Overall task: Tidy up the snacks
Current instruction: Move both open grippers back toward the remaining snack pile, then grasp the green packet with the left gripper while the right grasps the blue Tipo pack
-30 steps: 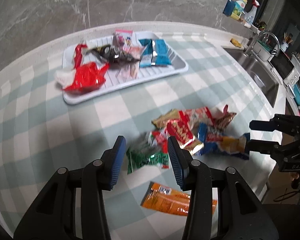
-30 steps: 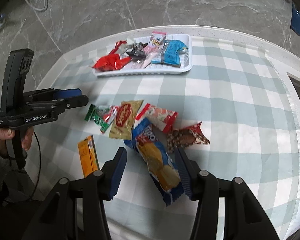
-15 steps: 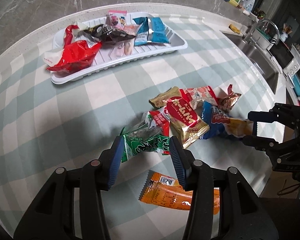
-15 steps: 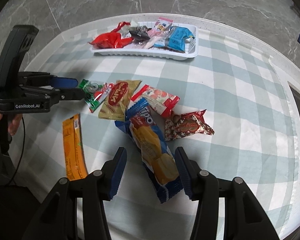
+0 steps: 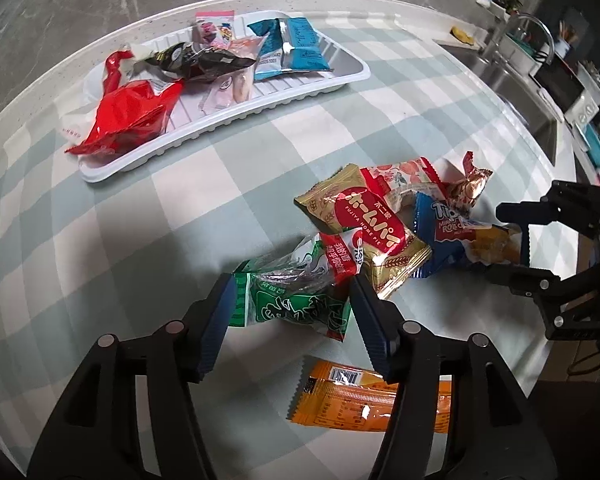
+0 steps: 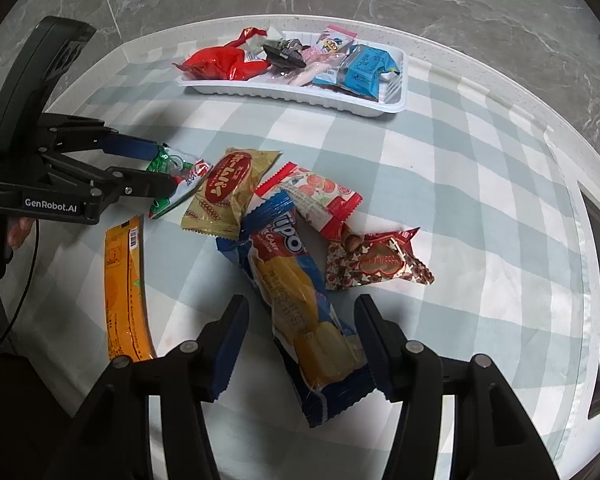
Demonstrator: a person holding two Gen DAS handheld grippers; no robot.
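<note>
A white tray [image 5: 352, 76] at the table's far side holds several snack packets; it also shows in the right wrist view [image 6: 400, 92]. My left gripper [image 5: 291, 300] is open with its jaws on either side of a green packet [image 5: 295, 300], which also shows in the right wrist view [image 6: 171, 180]. My right gripper [image 6: 300, 320] is open around the near end of a blue cake packet [image 6: 295, 292]. A gold packet [image 6: 227, 192], a red-and-white packet [image 6: 320, 200], a brown heart-print packet [image 6: 376, 264] and an orange bar [image 6: 123, 292] lie loose on the table.
The round table has a green-and-white checked cloth [image 6: 460, 184]. A sink [image 5: 528, 100] and a counter with bottles stand beyond the table's right edge. The floor is grey marble.
My left gripper has moved forward and down until its jaws straddle the green packet. My right gripper has come lower and closer over the blue cake packet.
</note>
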